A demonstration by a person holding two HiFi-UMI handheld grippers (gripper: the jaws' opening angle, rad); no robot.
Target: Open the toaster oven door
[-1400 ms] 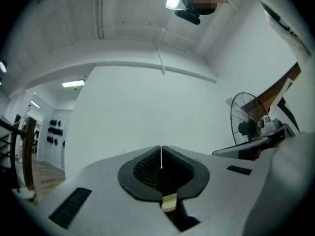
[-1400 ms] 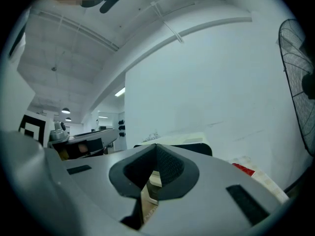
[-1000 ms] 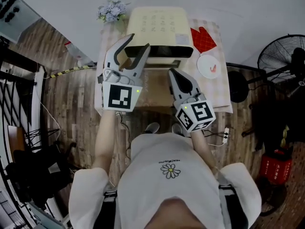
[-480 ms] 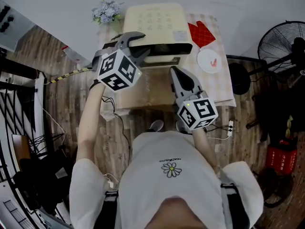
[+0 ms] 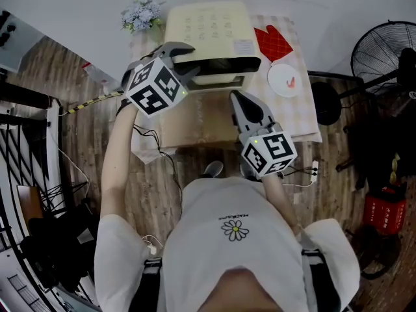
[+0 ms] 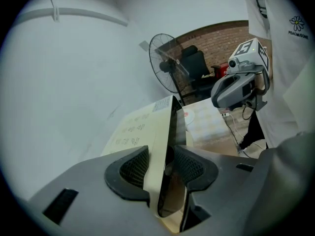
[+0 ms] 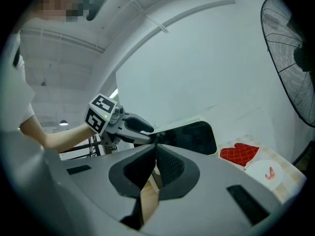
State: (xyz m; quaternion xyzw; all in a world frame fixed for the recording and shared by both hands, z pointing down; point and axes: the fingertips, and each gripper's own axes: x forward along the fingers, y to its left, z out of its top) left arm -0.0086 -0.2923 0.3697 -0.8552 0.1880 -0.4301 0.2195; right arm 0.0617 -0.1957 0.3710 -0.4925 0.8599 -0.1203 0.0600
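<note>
A cream toaster oven [image 5: 207, 31] with a dark glass door [image 7: 193, 137] stands at the back of the table [image 5: 195, 119]. My left gripper [image 5: 185, 58] reaches down over the oven's front top corner on the left. Its jaws have just been closing and stand wide. In the left gripper view [image 6: 162, 167] the door's top edge [image 6: 161, 141] runs between the two pads [image 6: 134, 168]; a slim gap shows on the glass side. My right gripper [image 5: 236, 98] hovers in front of the oven, level. It is shut on nothing [image 7: 155, 154].
A red oven mitt [image 5: 273, 44] and a white plate [image 5: 286, 83] lie right of the oven. Flowers [image 5: 140, 15] stand at its back left. A floor fan [image 5: 383, 51] is off to the right, beyond the table.
The left gripper has tipped over and come down from in front of the oven onto its front top edge. The right gripper has stayed put.
</note>
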